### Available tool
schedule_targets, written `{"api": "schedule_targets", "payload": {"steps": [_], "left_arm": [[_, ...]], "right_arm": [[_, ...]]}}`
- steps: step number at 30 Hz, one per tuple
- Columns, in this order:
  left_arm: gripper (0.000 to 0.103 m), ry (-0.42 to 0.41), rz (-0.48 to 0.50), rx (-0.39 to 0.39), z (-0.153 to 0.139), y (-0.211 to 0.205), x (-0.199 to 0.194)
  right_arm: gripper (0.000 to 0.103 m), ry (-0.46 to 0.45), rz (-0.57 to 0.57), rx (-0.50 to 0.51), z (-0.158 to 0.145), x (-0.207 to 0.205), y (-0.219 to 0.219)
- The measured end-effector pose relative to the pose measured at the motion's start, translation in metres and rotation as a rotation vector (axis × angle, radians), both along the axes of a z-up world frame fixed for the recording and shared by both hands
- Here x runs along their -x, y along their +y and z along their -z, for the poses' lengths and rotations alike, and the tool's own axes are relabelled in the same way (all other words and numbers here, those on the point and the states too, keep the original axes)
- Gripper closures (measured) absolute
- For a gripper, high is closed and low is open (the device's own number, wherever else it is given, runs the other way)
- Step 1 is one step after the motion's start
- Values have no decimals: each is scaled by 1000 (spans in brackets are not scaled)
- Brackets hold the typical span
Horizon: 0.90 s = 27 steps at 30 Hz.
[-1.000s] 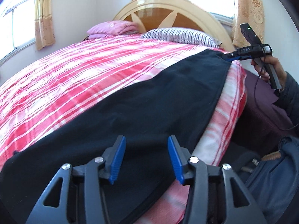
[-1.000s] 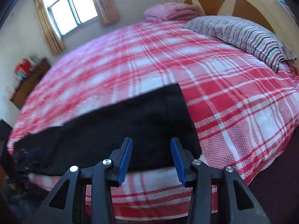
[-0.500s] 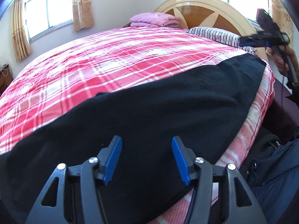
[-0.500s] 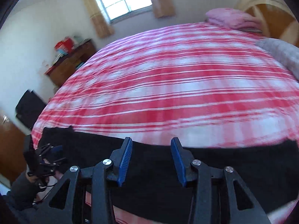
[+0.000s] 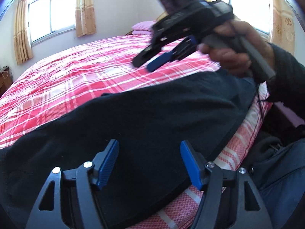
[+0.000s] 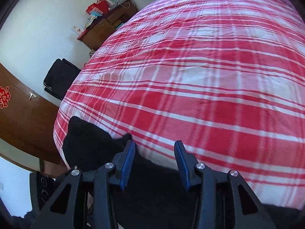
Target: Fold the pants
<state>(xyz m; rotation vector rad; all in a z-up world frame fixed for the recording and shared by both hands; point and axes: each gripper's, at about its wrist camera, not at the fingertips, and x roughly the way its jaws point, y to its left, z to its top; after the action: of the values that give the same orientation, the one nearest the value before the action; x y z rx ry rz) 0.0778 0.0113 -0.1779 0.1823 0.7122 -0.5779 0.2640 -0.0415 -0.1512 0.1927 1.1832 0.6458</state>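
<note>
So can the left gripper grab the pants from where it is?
Probably yes. The left gripper hangs right over the black pants with its jaws open, having just widened, and nothing between them. Nothing lies between it and the cloth; the right gripper is farther up the bed.

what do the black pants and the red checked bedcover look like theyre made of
Black pants: a soft matte knit or fleece, probably; they show no sheen and drape limply over the bed edge. Red and white checked bedcover: thin woven cloth, likely cotton; a fine textured weave and small crinkles show.

Home bedroom, plaid-covered bed (image 6: 209,76), curtained window (image 5: 50,17), wooden dresser (image 6: 106,28)
</note>
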Motion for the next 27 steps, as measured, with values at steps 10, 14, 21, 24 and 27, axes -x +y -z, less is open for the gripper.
{"api": "schedule_targets", "payload": {"steps": [10,14,21,24,27], "left_arm": [[33,32,-1,26,7,3,-3],[32,27,0,14,10,4,-4],[23,6,21,-25,16,-4,1],[18,1,26,-26,18,-5,1],[17,-14,32,-44,21,-7,3]], "right_arm": [[60,141,-18,-43,29,-18,50],[93,170,-42,-60,34,-14,57],[99,62,-22,-121,5,-7,51],[99,5,-23,-75,-1,-3,59],[99,-11,0,22,16,-10,66]]}}
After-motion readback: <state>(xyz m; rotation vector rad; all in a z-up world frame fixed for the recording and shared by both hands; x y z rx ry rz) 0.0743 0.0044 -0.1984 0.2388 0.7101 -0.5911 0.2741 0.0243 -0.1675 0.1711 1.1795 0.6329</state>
